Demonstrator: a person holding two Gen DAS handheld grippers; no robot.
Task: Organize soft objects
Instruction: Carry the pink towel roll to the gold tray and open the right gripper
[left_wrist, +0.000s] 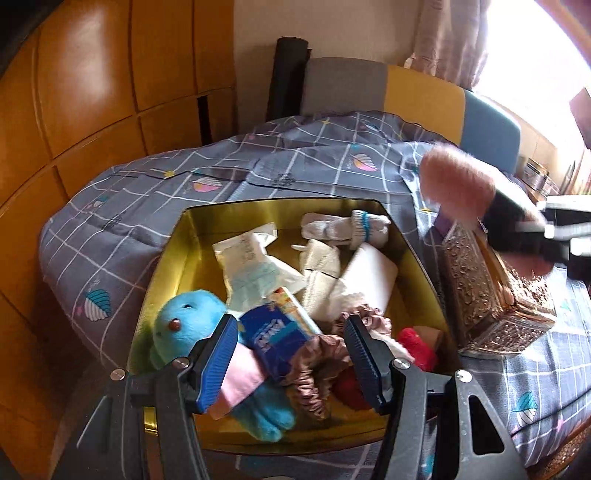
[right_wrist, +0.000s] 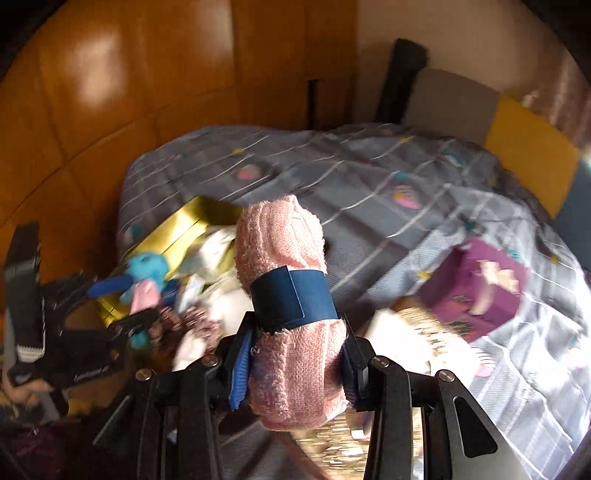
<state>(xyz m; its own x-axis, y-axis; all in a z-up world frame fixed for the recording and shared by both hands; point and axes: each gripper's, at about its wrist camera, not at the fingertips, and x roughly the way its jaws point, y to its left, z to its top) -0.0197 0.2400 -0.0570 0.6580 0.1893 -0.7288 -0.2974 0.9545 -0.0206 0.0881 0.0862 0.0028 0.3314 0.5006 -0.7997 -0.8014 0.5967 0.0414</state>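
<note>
Tin (left_wrist: 177, 251) at lower centre already held most soft things, the left gripper (left_wrist: 291, 354) gaped empty, and the right gripper (right_wrist: 295, 350), blurred, apparently clamped a pink towel (right_wrist: 284, 236) not yet stowed.

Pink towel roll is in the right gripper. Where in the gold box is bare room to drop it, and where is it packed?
The gold box is bare along its left wall and far left corner, beside the white packet. The near half is crowded: blue plush, tissue pack, satin scrunchie. The right gripper grips the pink towel roll; the left gripper hangs open over the clutter.
</note>
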